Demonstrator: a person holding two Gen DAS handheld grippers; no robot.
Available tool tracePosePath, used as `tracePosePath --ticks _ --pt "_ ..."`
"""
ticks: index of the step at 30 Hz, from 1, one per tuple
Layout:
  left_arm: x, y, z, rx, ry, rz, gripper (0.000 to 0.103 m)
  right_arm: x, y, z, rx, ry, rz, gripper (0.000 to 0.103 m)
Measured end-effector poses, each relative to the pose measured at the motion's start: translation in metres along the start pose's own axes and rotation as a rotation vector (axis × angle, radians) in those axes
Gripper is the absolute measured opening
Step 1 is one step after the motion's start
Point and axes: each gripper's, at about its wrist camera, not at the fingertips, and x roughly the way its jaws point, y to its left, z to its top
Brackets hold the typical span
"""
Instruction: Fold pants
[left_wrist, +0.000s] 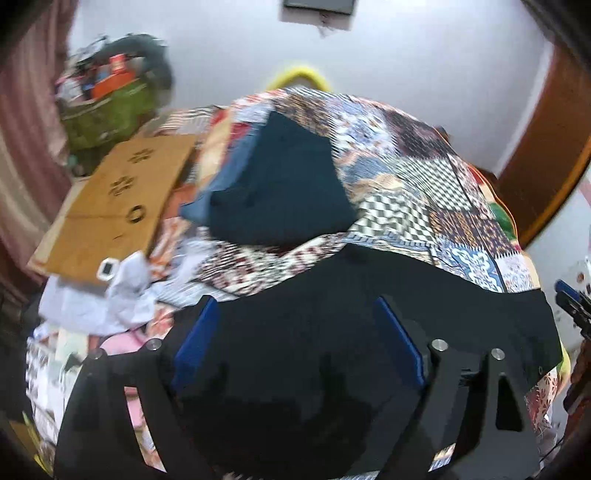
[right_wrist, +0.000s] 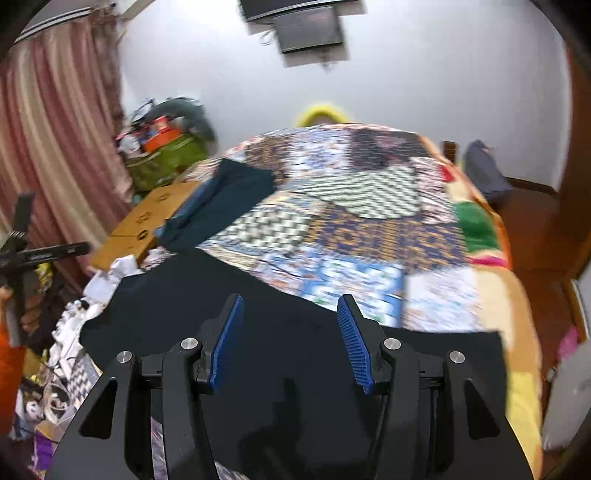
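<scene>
A pale wall (right_wrist: 424, 74) rises behind a patchwork-quilted bed (right_wrist: 369, 229), with pink curtains (right_wrist: 55, 129) hanging beside it.

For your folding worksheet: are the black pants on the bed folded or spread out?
Folded, apparently: the black pants lie as a compact, straight-edged block on the patchwork bedspread; layers aren't visible.

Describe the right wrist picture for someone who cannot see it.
Black pants lie flat on a bed under a patchwork quilt. The right tool hovers over them, its blue-padded fingers open and empty. Farther back lie a dark teal garment and a cardboard box.
</scene>
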Motion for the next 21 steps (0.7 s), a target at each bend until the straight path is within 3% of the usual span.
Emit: tracePosePath --ticks 5,12,14,21 --pt "0.051 -0.031 0.008 0.061 0.099 -0.026 0.089 0.039 0.025 0.002 -0.035 0.067 0.080 0.066" --pt "0.108 -0.043 -0.018 0.086 0.278 -0.047 0.089 0.092 0.039 -0.014 -0.015 0.247 0.139 0.066" --pt "0.107 -0.039 -0.027 0.060 0.274 -0.065 0.090 0.101 0.041 -0.024 -0.024 0.313 0.149 0.067" --pt "0.089 -0.024 -0.049 -0.051 0.254 -0.120 0.093 0.072 0.050 -0.043 -0.094 0.287 0.120 0.074"
